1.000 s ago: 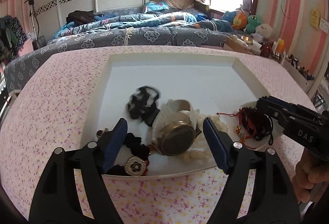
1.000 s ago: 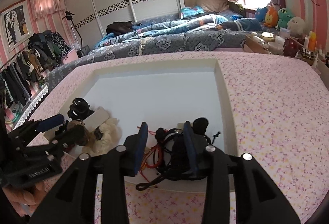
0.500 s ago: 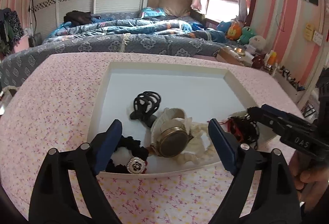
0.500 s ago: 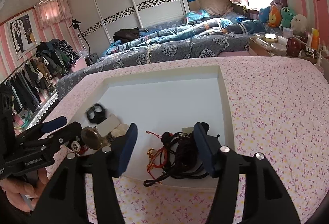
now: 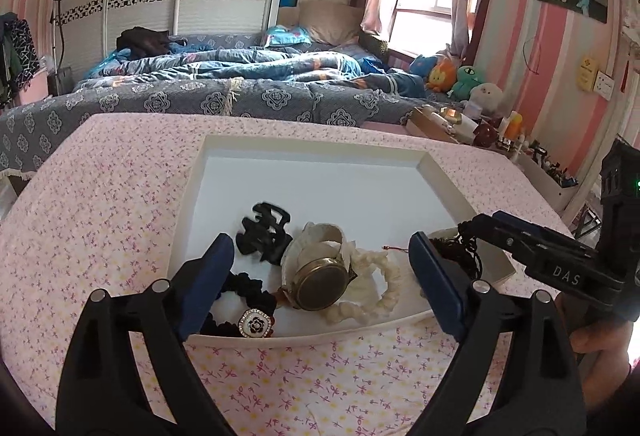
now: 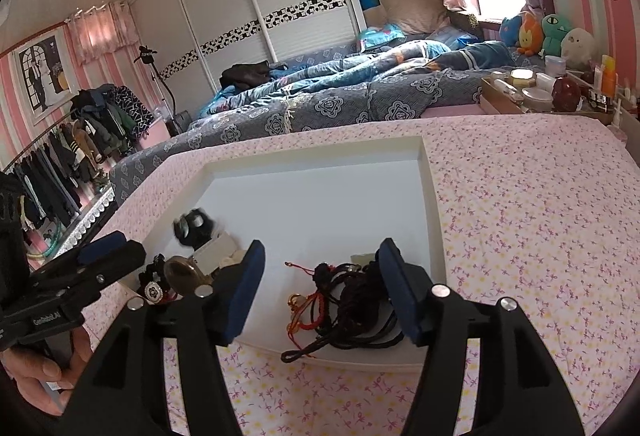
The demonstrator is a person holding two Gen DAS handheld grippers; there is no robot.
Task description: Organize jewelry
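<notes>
The left gripper (image 5: 320, 276) is hanging over the near edge of a white tray (image 5: 320, 155), and its blue fingers (image 5: 208, 284) are standing wide with nothing pinched between them. Under them in the tray a round brass watch (image 5: 322, 286) is lying on its cream strap. A cream braided band (image 5: 376, 296) is curling beside it, touching it. A black scrunchie with a flower charm (image 5: 256, 323) is sitting against the near wall of the tray, and a black hair claw (image 5: 266, 236) is lying just behind the watch.

The right gripper (image 6: 322, 292) is hanging over the tray's other near corner. Its fingers (image 6: 400, 292) are partly apart and are not squeezing anything. Below them a tangle of black and red cords (image 6: 344, 300) is resting in the tray, with one black end (image 6: 296, 354) hanging over the near rim. A hand (image 6: 40, 376) is gripping the handle of the left gripper at the side.

The far half of the tray is bare white floor with low walls. The tray is sitting on a surface (image 6: 540, 236) covered in pink flowered cloth, with lots of free cloth to the right. Beyond that a bed (image 5: 240, 91) with a blue quilt is stretching across the room.
</notes>
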